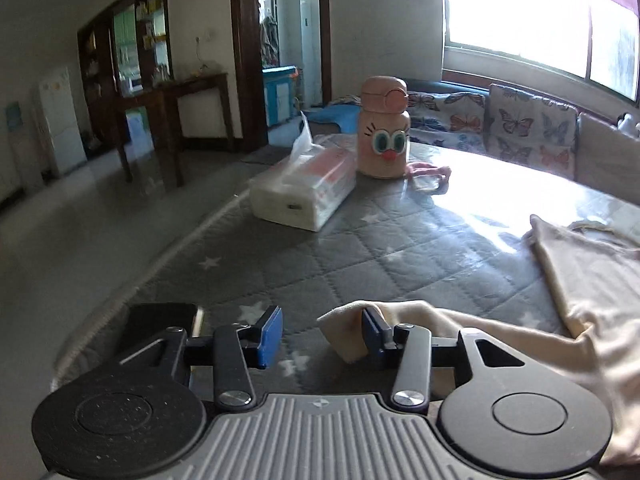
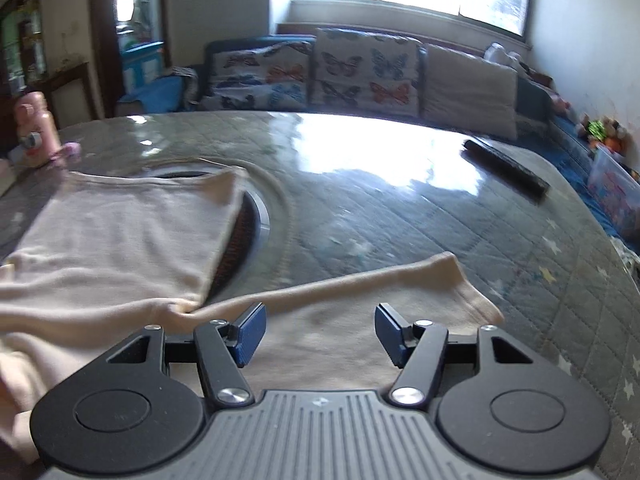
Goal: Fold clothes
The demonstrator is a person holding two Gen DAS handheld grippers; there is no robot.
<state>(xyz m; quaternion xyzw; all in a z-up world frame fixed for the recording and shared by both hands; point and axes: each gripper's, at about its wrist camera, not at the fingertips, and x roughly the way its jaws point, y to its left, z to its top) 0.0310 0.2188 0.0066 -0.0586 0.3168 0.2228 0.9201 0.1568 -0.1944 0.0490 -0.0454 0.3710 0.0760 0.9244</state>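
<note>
**Cream garment spread on the quilted table**

Left gripper (image 1: 320, 338) stands wide apart, a sleeve end (image 1: 348, 332) draped over its right finger. Right gripper (image 2: 318, 334) gapes wide above the cream garment (image 2: 120, 236), gripping nothing. Far left: pink bottle (image 1: 384, 128), tissue pack (image 1: 306, 188).

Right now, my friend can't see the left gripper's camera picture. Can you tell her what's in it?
The open left gripper hovers over a grey quilted table, its right finger touching the sleeve tip of a cream shirt. Farther back stand a tissue pack and a pink bottle with cartoon eyes.
</note>
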